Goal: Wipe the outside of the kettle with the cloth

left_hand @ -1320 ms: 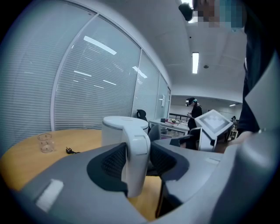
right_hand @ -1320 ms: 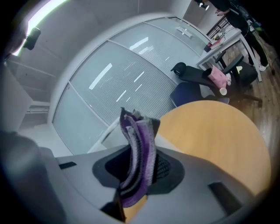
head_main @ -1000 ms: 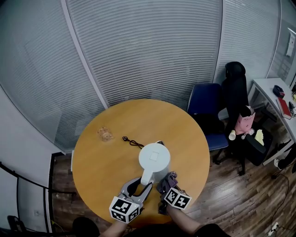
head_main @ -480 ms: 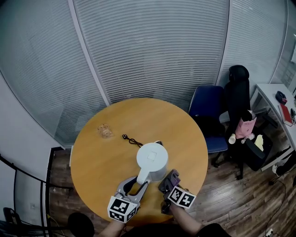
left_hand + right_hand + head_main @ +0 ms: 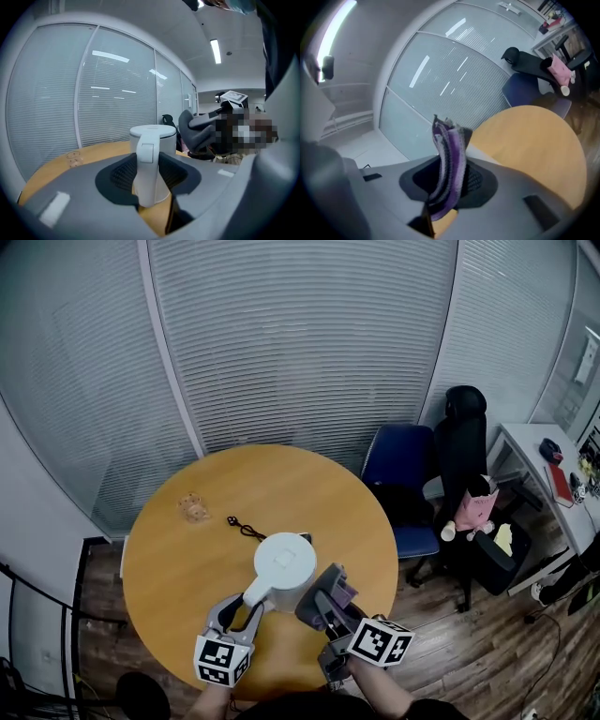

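Note:
A white kettle (image 5: pixel 282 565) stands on the round wooden table (image 5: pixel 178 568), near its front edge. My left gripper (image 5: pixel 243 607) reaches in from the near side, and its jaws have just been closing on the kettle's handle (image 5: pixel 146 171). Both pads now touch that handle. My right gripper (image 5: pixel 327 595) hangs to the right of the kettle, raised off the table, shut on a purple striped cloth (image 5: pixel 343 593). In the right gripper view the cloth (image 5: pixel 449 164) sticks up between the jaws as a folded strip. The cloth is apart from the kettle.
A black cord (image 5: pixel 245 529) and a small clear object (image 5: pixel 193 508) lie on the table's far left. A blue chair (image 5: pixel 396 465), a black office chair (image 5: pixel 463 432) and a pink soft toy (image 5: pixel 473 509) stand to the right. Blinds behind glass walls ring the table.
My right gripper has risen with the cloth, from beside the kettle's base to level with its top. The left gripper has stayed at the handle and shifted slightly.

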The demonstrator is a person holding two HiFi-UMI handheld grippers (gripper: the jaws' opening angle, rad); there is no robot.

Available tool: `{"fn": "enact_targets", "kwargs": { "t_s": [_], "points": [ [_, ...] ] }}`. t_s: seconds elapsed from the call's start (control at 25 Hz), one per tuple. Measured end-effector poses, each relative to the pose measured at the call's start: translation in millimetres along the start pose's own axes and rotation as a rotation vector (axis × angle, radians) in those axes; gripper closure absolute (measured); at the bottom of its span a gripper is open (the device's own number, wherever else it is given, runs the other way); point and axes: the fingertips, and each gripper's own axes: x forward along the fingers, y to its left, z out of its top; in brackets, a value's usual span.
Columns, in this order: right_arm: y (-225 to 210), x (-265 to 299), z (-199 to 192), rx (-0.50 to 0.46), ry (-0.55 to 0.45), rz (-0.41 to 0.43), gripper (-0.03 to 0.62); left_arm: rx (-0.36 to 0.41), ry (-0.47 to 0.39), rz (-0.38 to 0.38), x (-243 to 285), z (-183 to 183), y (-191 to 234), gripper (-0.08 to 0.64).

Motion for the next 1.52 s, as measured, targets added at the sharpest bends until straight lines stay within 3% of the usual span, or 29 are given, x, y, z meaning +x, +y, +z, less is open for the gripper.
{"fn": "enact_targets", "kwargs": {
  "t_s": [0.08, 0.2, 0.6, 0.96, 1.08, 1.32, 1.52],
  "points": [
    [5, 6, -1, 0.015, 0.004, 0.028, 0.498, -0.001, -0.006, 0.002, 0, -1, -1, 0.407],
    [-3, 16, -6, 0.011, 0.014, 0.004, 0.497, -0.004, -0.009, 0.004, 1, -1, 0, 0.408],
    [-99, 31, -70, 0.167, 0.125, -0.194, 0.497, -0.003, -0.009, -0.004, 2, -1, -2, 0.41],
    [-173, 45, -130, 0.162, 0.277, -0.418, 0.497, 0.019, 0.004, -0.01, 1, -2, 0, 0.41],
    [-181, 45, -137, 0.148, 0.296, -0.453, 0.497, 0.027, 0.008, -0.016, 1, -2, 0, 0.41],
    [-153, 34, -105, 0.061, 0.242, -0.39, 0.497, 0.049, 0.007, -0.006, 0, -3, 12, 0.407],
    [-91, 22, -43, 0.029, 0.161, -0.189, 0.497, 0.088, 0.023, 0.016, 0, -2, 29, 0.4]
  ]
}}
